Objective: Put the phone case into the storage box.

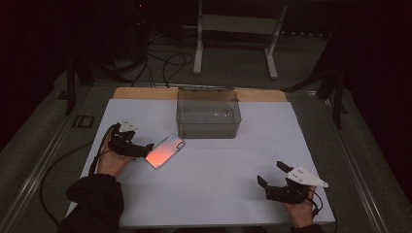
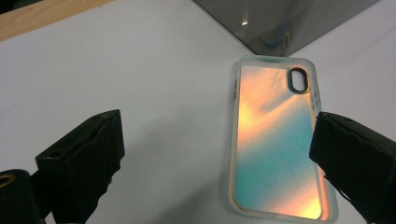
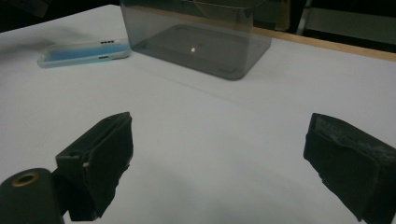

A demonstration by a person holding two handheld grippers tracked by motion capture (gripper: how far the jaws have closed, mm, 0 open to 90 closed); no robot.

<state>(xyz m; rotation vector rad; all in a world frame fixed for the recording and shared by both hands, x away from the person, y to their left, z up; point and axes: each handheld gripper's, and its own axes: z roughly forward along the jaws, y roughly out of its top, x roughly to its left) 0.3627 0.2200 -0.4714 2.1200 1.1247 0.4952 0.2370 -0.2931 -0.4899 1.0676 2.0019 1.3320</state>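
A phone case point(image 1: 165, 150) with an iridescent orange-to-teal back lies flat on the white sheet, left of centre, camera hole toward the box. My left gripper point(image 1: 145, 149) is at its near-left end, open. In the left gripper view the case point(image 2: 275, 144) lies between the wide-apart jaws of that gripper point(image 2: 215, 156), and the right-hand jaw overlaps the case's edge. My right gripper point(image 1: 270, 173) rests open near the front right of the sheet, with nothing between the jaws of the gripper point(image 3: 219, 158). From there the case point(image 3: 84, 51) shows far off, edge-on.
A clear, smoky plastic box point(image 1: 209, 114) stands open at the back middle of the white sheet point(image 1: 218, 170), just beyond the case. A wooden strip point(image 1: 145, 93) borders the sheet's far edge. Cables point(image 1: 165, 63) and a white stand point(image 1: 238, 29) lie behind the table.
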